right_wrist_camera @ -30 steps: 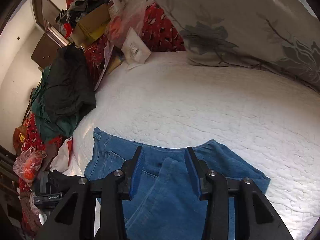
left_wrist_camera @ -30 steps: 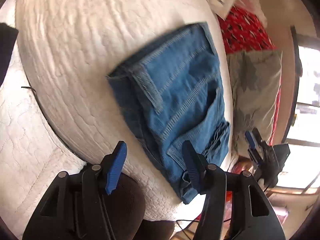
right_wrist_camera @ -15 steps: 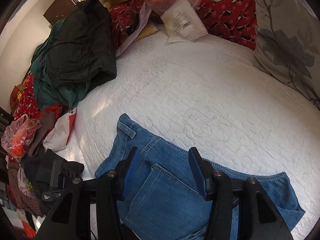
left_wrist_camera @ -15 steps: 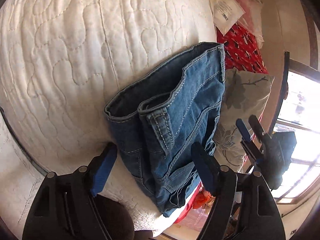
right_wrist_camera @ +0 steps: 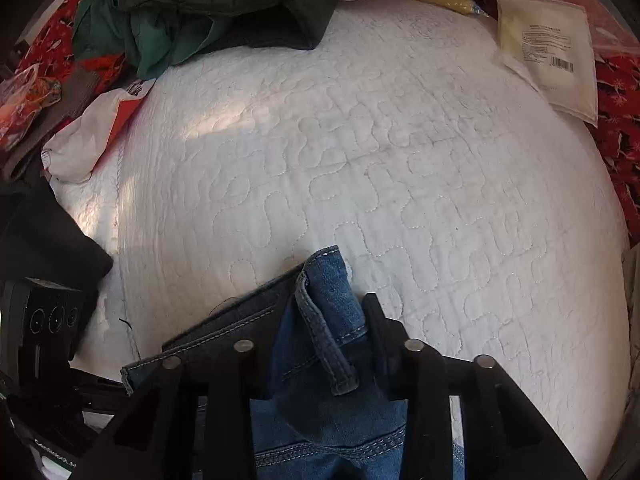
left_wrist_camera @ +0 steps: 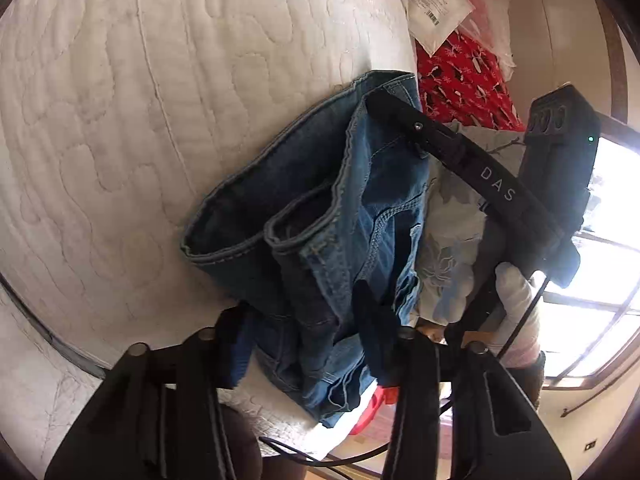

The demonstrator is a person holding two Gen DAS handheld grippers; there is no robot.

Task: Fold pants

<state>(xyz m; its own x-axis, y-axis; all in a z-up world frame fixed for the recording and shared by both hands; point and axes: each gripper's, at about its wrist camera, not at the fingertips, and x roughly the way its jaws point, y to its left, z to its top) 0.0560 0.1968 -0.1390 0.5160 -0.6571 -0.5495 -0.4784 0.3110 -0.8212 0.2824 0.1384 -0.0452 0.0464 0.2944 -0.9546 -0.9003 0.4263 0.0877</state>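
The folded blue jeans (left_wrist_camera: 340, 240) lie on the white quilted bed (left_wrist_camera: 120, 120). My left gripper (left_wrist_camera: 304, 344) is open, its fingers either side of the jeans' near end with the waistband layers. In the right wrist view the jeans (right_wrist_camera: 320, 320) lie between the fingers of my right gripper (right_wrist_camera: 316, 340), which is open around a waistband corner with a belt loop. The right gripper (left_wrist_camera: 480, 176) also shows in the left wrist view, over the far edge of the jeans. The left gripper's body (right_wrist_camera: 44, 328) shows at the left in the right wrist view.
A grey floral pillow (left_wrist_camera: 452, 240) lies beyond the jeans. A white packet (right_wrist_camera: 548, 56) and red patterned fabric (right_wrist_camera: 616, 128) lie at the bed's far right. A pile of dark and green clothes (right_wrist_camera: 200, 4) sits at the far left. The bed edge (left_wrist_camera: 280, 432) runs below my left gripper.
Both grippers have moved down and in onto the jeans; each now straddles the denim. The right gripper now reaches the far waistband corner.
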